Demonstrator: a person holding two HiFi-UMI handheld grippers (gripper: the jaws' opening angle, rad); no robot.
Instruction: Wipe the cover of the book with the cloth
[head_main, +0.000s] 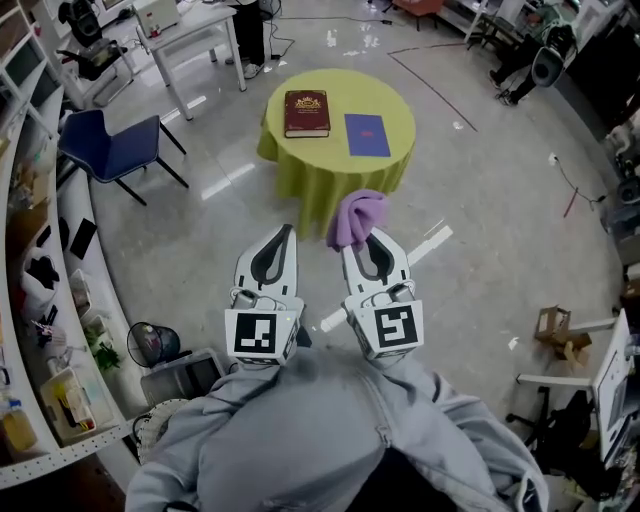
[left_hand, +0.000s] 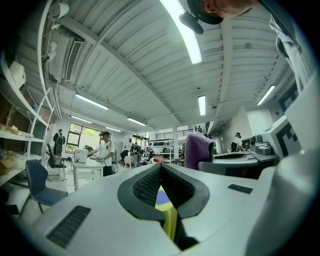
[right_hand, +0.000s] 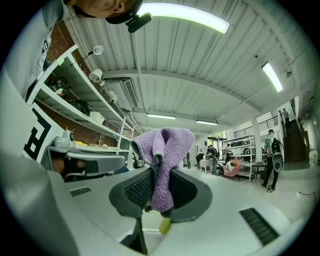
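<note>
Wiping not started: right gripper clamps the purple cloth, left gripper closed and empty, both well short of the red book on the table.

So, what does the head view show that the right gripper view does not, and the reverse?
Only the head view: the red book and a flat blue item, lying side by side on the round table. Only the right gripper view: the ceiling lamp, the shelves and people far off in the room. Both: the purple cloth pinched in the jaws of the right gripper.
</note>
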